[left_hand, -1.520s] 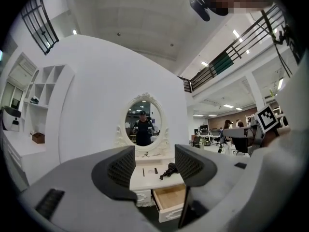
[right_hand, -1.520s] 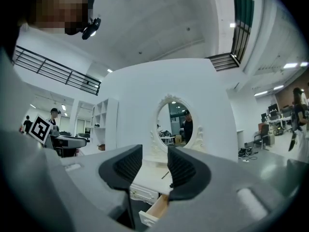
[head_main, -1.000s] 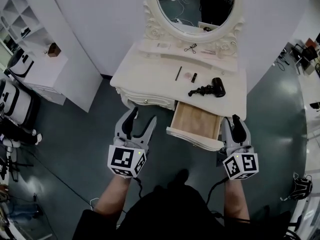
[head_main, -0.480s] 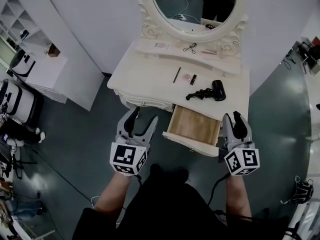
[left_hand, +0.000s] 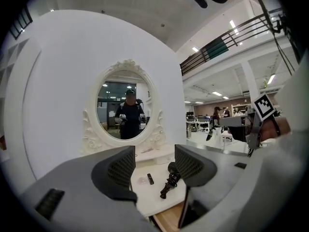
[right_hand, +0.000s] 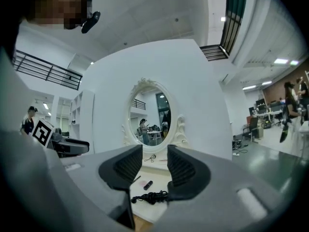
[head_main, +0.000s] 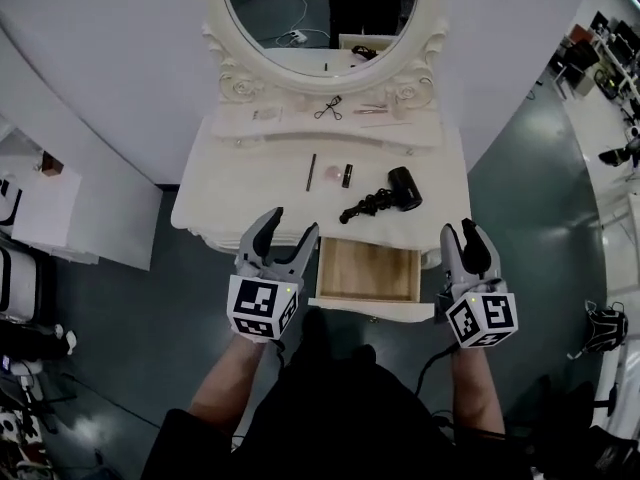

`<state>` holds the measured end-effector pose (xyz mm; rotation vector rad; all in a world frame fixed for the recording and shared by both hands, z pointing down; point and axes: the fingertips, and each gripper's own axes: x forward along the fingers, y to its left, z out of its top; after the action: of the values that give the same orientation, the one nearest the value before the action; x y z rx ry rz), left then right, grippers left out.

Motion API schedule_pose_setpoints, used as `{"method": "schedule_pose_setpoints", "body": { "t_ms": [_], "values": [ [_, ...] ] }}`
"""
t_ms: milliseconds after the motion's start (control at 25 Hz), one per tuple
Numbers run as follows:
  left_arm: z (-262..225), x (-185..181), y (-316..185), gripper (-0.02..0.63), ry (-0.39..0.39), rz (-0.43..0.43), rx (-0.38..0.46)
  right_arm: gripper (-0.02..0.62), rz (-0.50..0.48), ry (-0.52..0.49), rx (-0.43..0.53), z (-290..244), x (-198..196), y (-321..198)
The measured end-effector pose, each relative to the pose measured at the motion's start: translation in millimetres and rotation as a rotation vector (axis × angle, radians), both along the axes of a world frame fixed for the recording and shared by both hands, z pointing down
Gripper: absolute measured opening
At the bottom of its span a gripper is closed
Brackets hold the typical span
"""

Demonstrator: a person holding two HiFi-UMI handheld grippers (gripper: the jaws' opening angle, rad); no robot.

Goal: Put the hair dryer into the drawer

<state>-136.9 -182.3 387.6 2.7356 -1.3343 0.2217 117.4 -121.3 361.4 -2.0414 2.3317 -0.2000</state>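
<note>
The black hair dryer [head_main: 403, 188] lies on the white dressing table [head_main: 230, 203], its coiled cord [head_main: 364, 206] trailing to the left. Just in front of it the wooden drawer [head_main: 368, 273] stands pulled out, with nothing in it. My left gripper [head_main: 292, 230] hovers open at the drawer's left front corner with nothing between its fingers. My right gripper [head_main: 459, 233] hangs open and empty at the drawer's right corner, its jaws narrower. The left gripper view looks between the jaws [left_hand: 154, 166] at the dryer [left_hand: 171, 168]. In the right gripper view only the cord [right_hand: 149, 197] shows below the jaws [right_hand: 155, 166].
An oval mirror [head_main: 325, 13] rises behind the table. On the top lie a black pencil [head_main: 311, 171], a small dark tube [head_main: 346, 176] and an eyelash curler [head_main: 328, 108] on the raised shelf. White cabinets [head_main: 40, 208] stand to the left, dark floor on both sides.
The view has swung so the table now sits straight ahead. Both grippers have come nearer the drawer front, the left one moving in beside its left corner. Neither gripper's jaws have changed.
</note>
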Motion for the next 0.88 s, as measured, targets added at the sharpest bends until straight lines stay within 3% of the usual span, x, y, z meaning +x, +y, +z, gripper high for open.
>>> {"method": "schedule_pose_setpoints", "body": {
  "t_ms": [400, 600, 880],
  "values": [
    [52, 31, -80, 0.252, -0.029, 0.230, -0.077, 0.160, 0.126, 0.081, -0.085, 27, -11, -52],
    [90, 48, -96, 0.252, -0.117, 0.307, -0.097, 0.160, 0.152, 0.059, -0.135, 52, -14, -65],
    [130, 105, -102, 0.252, -0.206, 0.413, -0.153, 0.158, 0.162, 0.020, -0.146, 65, 12, -62]
  ]
}}
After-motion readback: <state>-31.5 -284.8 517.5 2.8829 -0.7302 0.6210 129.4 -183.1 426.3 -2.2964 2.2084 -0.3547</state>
